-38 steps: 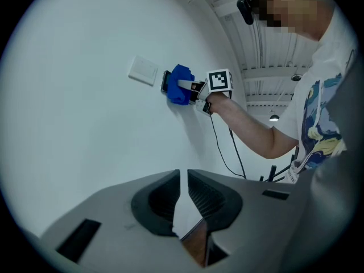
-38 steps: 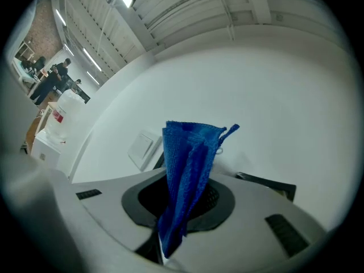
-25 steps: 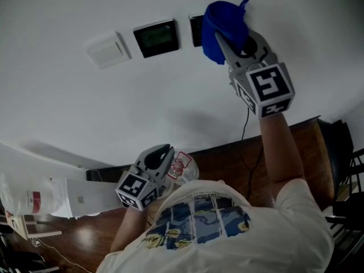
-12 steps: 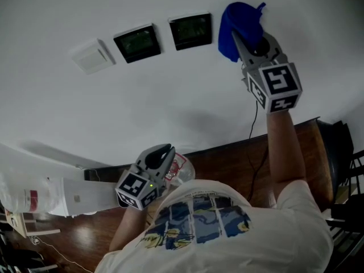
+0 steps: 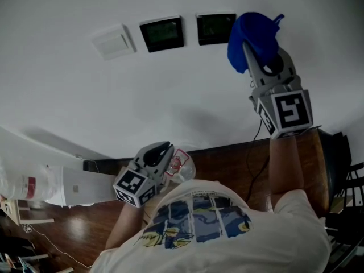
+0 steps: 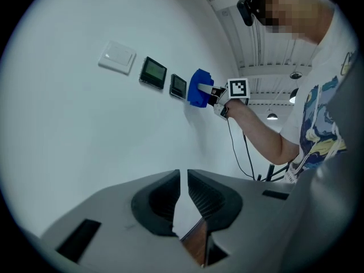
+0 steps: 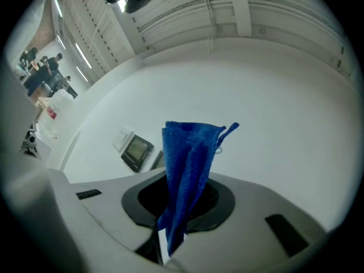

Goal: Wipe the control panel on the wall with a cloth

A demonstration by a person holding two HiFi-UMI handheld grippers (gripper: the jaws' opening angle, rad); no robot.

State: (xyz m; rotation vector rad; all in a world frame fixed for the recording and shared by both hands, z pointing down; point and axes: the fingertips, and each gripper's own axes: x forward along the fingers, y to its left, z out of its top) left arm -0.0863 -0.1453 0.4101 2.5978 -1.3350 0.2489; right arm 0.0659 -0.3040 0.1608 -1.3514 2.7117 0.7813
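The blue cloth (image 5: 254, 30) is clamped tight in the right hand-held gripper (image 5: 255, 53) and is held against the wall, right at the right edge of the right-hand control panel (image 5: 215, 28). A second ago that panel was covered by the cloth and now it's bare, so one pass looks done. The other dark panel (image 5: 162, 33) is probably still to be wiped. The left hand-held gripper (image 5: 163, 152) is kept low by the chest, jaws together, nothing in them.
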